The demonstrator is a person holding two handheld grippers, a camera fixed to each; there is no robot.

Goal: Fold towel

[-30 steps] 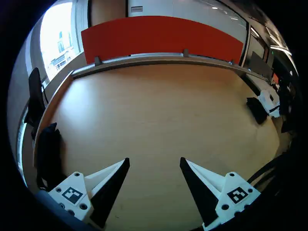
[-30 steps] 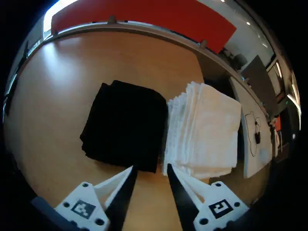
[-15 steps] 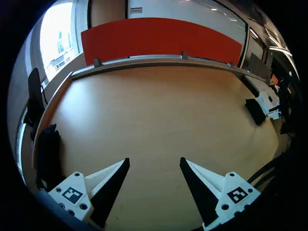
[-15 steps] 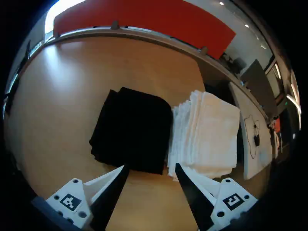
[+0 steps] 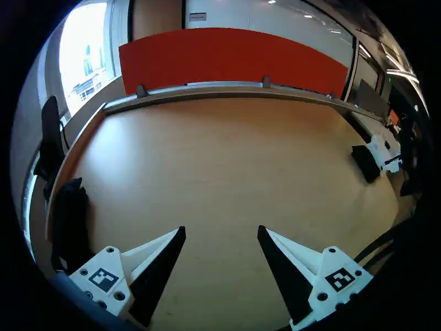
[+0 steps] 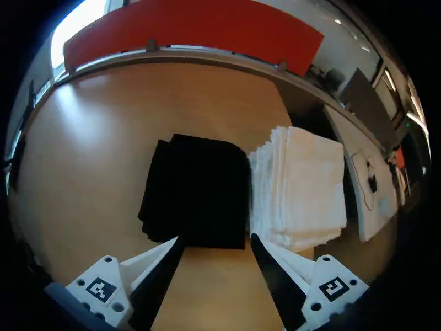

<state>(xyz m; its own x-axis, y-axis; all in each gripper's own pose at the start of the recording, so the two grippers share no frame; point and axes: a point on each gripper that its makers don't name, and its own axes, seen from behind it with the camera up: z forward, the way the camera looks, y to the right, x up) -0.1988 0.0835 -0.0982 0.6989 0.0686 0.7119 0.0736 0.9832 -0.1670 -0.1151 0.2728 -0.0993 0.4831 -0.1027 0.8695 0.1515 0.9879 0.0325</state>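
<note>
Right tongs (image 6: 216,238) wider now, empty.

Stack of folded black towels (image 6: 195,190), flat on the wooden tabletop (image 6: 93,149); stack of folded white towels (image 6: 300,187) abutting its side, edges parallel.

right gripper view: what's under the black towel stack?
The black towel stack lies on the wooden table, beside the white towel stack. Anything beneath it is covered.
</note>
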